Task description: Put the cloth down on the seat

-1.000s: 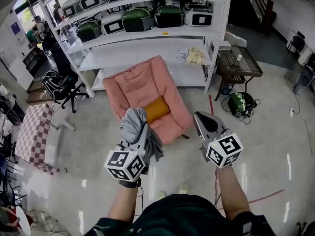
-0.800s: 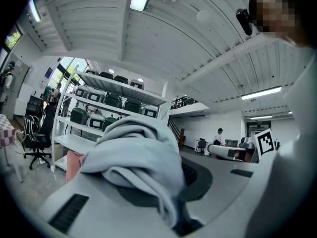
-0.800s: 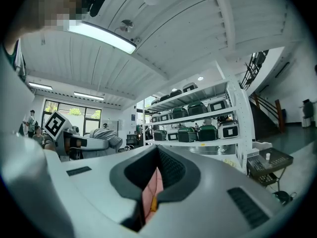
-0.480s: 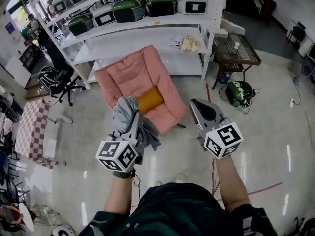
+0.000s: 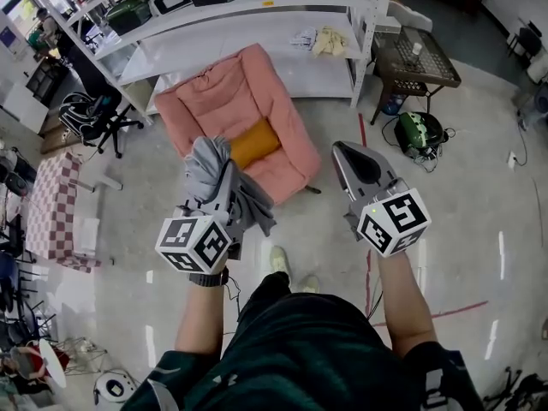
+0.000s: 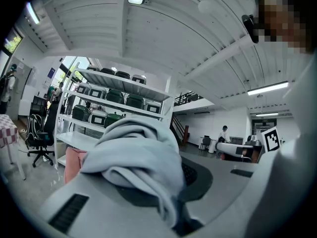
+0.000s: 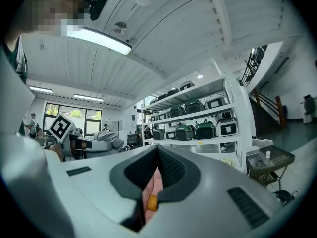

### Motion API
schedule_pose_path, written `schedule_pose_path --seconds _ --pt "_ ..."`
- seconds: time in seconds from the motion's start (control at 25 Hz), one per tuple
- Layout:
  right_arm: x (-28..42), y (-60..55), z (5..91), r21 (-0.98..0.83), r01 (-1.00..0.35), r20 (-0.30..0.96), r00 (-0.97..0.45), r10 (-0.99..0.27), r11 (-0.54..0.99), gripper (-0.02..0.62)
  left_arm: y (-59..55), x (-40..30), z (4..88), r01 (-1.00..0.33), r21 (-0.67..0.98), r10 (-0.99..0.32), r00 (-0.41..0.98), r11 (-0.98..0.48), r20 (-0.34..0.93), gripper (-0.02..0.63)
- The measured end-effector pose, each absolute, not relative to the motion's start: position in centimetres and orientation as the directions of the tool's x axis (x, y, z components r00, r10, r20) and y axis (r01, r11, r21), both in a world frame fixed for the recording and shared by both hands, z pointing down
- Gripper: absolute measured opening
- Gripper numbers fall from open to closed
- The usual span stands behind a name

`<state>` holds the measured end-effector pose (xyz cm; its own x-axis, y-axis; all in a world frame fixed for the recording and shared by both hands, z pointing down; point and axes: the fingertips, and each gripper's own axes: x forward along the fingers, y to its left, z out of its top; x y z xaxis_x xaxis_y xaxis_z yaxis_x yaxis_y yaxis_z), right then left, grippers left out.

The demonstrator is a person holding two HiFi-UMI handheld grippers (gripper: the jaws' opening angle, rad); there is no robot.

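In the head view my left gripper point(image 5: 212, 171) is shut on a bunched grey cloth point(image 5: 208, 157), which hangs over its jaws above the floor, just in front of the seat's near edge. The seat point(image 5: 224, 110) is a pink padded floor chair with an orange cushion point(image 5: 255, 142) on it. In the left gripper view the cloth point(image 6: 141, 155) drapes over the left gripper point(image 6: 166, 182) and hides its tips. My right gripper point(image 5: 343, 151) is shut and holds nothing, to the right of the seat. Through the right gripper point(image 7: 156, 152) a strip of pink and orange shows.
A white shelf rack point(image 5: 257, 37) with green and white appliances stands behind the seat, with cloths point(image 5: 321, 41) on a shelf. A brown side table point(image 5: 417, 58) and a green appliance point(image 5: 419, 178) are at the right. An office chair point(image 5: 90, 114) and checkered table point(image 5: 51, 221) are at the left.
The whole view has shifted as the person steps forward, and a shoe now shows below the grippers. Both grippers keep their spacing. The cloth stays in the left gripper.
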<state>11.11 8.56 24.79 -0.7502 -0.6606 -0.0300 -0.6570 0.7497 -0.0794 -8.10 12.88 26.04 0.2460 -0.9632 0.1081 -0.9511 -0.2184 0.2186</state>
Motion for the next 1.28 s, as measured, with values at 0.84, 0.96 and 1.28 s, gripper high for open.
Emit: schedule_pose_path --seconds 0.84,0.96,1.28 --pt "2.7 -8.2 29.8 -0.090 -0.729 0.057 -0.684 -0.728 0.678 0.005 -6.3 -14.7 36.6 -0.920 0.212 -0.907 0.370 -0.329 0.202 0.048" --pt "0.8 -10.8 30.9 -0.092 -0.745 0.075 -0.667 -0.741 0.661 0.005 -9.1 -16.0 39.3 -0.912 0.193 -0.885 0.401 -0.361 0.238 0.048" --pt "-1.9 -15.5 34.8 -0.103 -0.771 0.145 -0.636 -0.758 0.628 0.005 -15.1 -17.6 47.9 -0.896 0.164 -0.817 0.443 -0.411 0.371 0.048"
